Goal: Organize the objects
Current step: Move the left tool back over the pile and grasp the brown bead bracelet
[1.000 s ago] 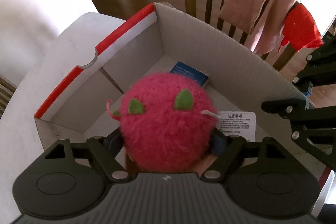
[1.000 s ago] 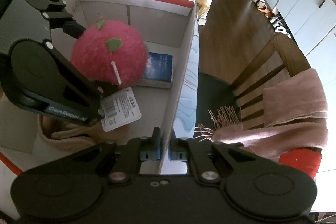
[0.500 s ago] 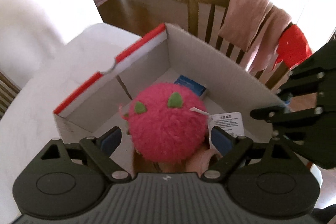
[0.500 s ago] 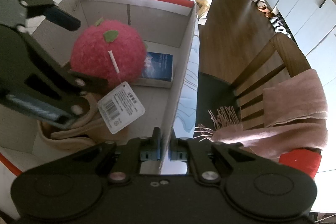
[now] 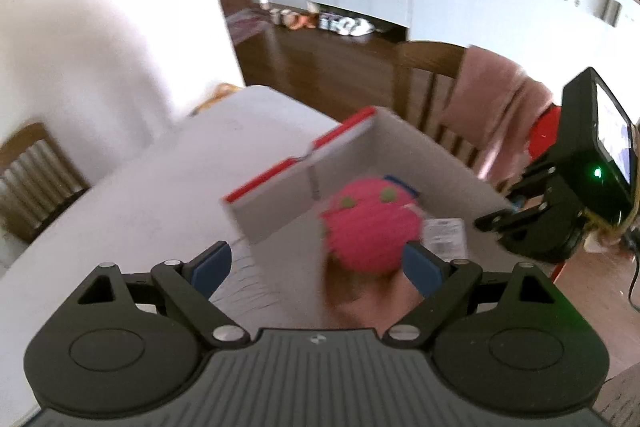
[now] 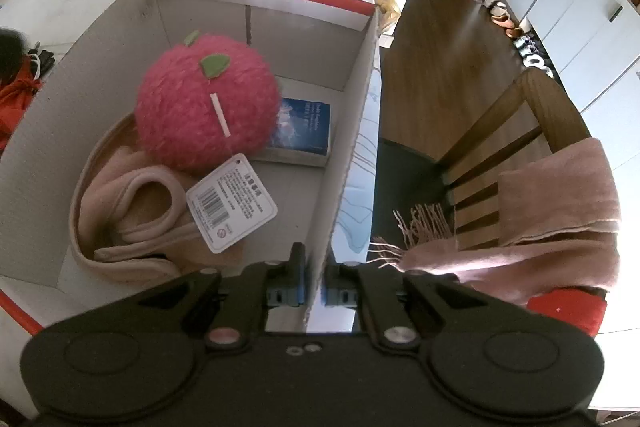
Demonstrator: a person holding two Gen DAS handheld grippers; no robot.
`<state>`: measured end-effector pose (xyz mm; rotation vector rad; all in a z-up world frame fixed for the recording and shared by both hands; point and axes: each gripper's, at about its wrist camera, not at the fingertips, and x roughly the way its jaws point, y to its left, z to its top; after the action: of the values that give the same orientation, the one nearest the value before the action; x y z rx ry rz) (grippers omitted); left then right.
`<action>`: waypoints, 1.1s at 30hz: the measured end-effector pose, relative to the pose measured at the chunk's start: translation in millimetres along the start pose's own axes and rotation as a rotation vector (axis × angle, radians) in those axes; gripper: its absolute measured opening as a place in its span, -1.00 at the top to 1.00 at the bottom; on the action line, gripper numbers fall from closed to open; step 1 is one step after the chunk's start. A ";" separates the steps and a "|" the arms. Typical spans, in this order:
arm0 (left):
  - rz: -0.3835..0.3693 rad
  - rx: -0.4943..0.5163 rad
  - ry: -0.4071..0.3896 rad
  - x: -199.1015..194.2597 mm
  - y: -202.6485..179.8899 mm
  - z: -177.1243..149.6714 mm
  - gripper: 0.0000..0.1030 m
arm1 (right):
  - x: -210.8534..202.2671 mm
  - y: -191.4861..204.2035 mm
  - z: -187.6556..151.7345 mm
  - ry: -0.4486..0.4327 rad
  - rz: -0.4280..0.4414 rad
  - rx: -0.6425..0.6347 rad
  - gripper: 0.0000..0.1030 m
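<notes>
A fluffy pink plush ball (image 6: pixel 206 107) with green leaves and a paper tag (image 6: pixel 230 201) lies inside the white cardboard box (image 6: pixel 256 11), resting on a beige fabric item (image 6: pixel 128 211). A blue book (image 6: pixel 306 125) lies flat beside it. My left gripper (image 5: pixel 316 265) hovers open above the box (image 5: pixel 280 203), with nothing between its blue pads; the plush (image 5: pixel 370 227) is well below them. My right gripper (image 6: pixel 314 285) is shut on the box's right wall, and also shows at the right of the left wrist view (image 5: pixel 494 221).
The box stands on a white table (image 5: pixel 140 195). A wooden chair (image 6: pixel 520 131) draped with a pink scarf (image 6: pixel 560 211) and a red cloth (image 6: pixel 564 307) stands right beside the box. Another chair (image 5: pixel 32 171) is at the table's far side. Orange fabric (image 6: pixel 16 95) lies left of the box.
My left gripper spread its pads off the plush, then rose and drew back from the box. The plush stays in the box. The right gripper has not moved.
</notes>
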<state>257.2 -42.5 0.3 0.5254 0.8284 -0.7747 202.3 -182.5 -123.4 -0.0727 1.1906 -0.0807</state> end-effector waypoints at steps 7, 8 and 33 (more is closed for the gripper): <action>0.075 -0.123 -0.019 -38.0 52.1 -32.9 -0.79 | -0.5 1.9 0.2 0.002 -0.004 -0.010 0.89; 0.090 -0.139 -0.019 -42.1 58.0 -38.7 -0.79 | -0.4 2.2 0.0 0.002 -0.005 -0.013 0.89; 0.276 -0.487 0.185 3.1 150.3 -201.8 -0.79 | -1.4 6.3 1.5 0.013 -0.028 -0.022 0.86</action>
<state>284.8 186.1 -101.2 0.2664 1.0502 -0.2560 203.4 -176.1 -122.1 -0.1079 1.2035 -0.0926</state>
